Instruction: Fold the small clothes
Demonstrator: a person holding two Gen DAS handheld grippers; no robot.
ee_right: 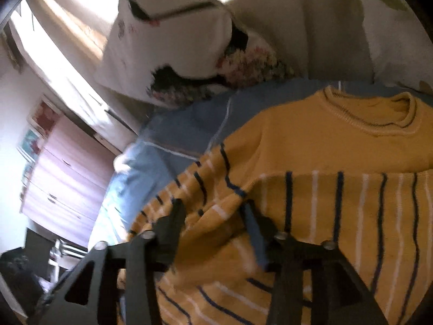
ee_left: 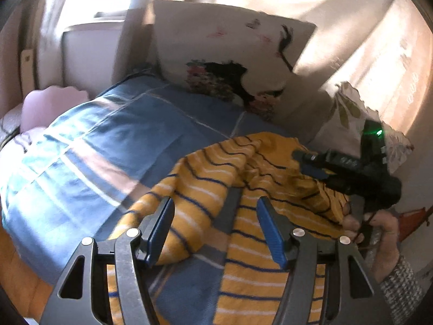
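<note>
Sunlit bedroom, blue checked bedspread (ee_left: 113, 135) on the bed. Nearest, left gripper (ee_left: 215, 227) jaws apart over a sleeve of the yellow striped sweater (ee_left: 243, 216), pads not pressing it. Sweater lies crumpled on the bedspread, collar toward 1 o'clock in the right view. Right gripper (ee_right: 213, 230) jaws apart above the sweater, nothing pinched; hand (ee_left: 379, 230) holds it at 3 o'clock. Far: floral pillow (ee_left: 230, 54) at 12.

Blue checked bedspread (ee_left: 113, 135), floral pillow (ee_left: 224, 62) against the wall, pink drawers (ee_right: 67, 173).
</note>
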